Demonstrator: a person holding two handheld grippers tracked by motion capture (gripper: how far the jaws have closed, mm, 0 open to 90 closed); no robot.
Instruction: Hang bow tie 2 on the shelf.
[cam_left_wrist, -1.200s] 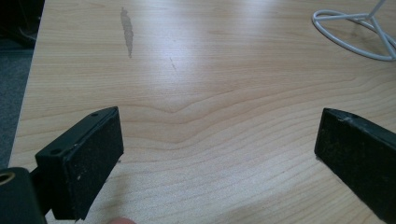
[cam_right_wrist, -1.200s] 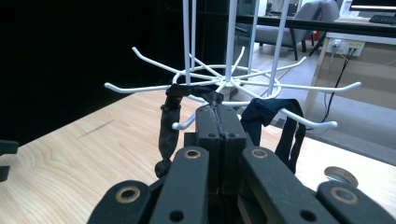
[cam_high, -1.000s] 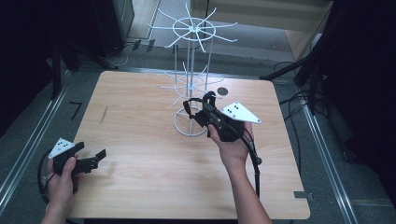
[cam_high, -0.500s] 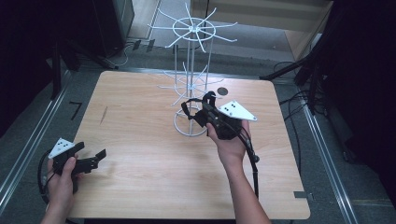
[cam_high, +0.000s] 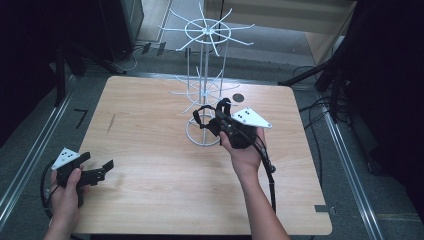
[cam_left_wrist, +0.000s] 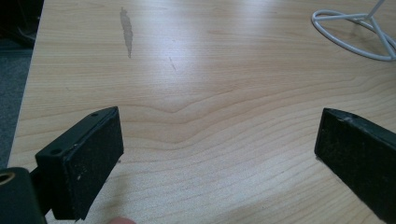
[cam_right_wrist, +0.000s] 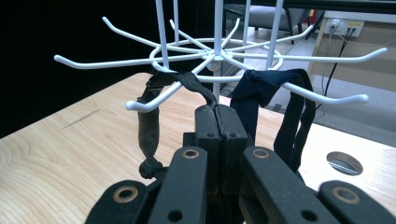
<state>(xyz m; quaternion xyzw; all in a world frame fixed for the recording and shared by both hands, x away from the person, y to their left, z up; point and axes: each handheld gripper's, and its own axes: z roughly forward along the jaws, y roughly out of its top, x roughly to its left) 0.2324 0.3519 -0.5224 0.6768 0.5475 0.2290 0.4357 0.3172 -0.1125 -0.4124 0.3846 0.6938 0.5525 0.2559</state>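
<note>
Barely shifted since the earlier frame: right gripper (cam_high: 216, 120) a touch nearer the white wire rack (cam_high: 204, 85), left gripper (cam_high: 95, 172) in the same spot at the lower left of the high view.

At the centre of the right gripper view, jaws pressed together on a dark brown fabric band (cam_right_wrist: 152, 116), pinching it just above the jaw tips where the band drapes over one white rack hook. Rest of that band hanging in a loop to the left of the jaws, knotted at its lower end. To the right of the jaws, a dark navy band (cam_right_wrist: 280, 107) slung over a neighbouring hook, hanging down beside the gripper body. Two bands counted, both on the lower ring of hooks.

No containers on the table; the rack the only holder, carrying the two bands. Two tiers of radial hooks on one upright pole, with a round wire base (cam_left_wrist: 355, 32) resting on the wooden table (cam_high: 150, 140) at upper centre of the high view.

Left gripper low over bare tabletop, jaws wide apart, nothing between them.

One round hole (cam_right_wrist: 344, 162) in the tabletop, right of the rack. One dark streak (cam_left_wrist: 126, 30) on the wood toward the upper left. No legible writing or brand anywhere.
</note>
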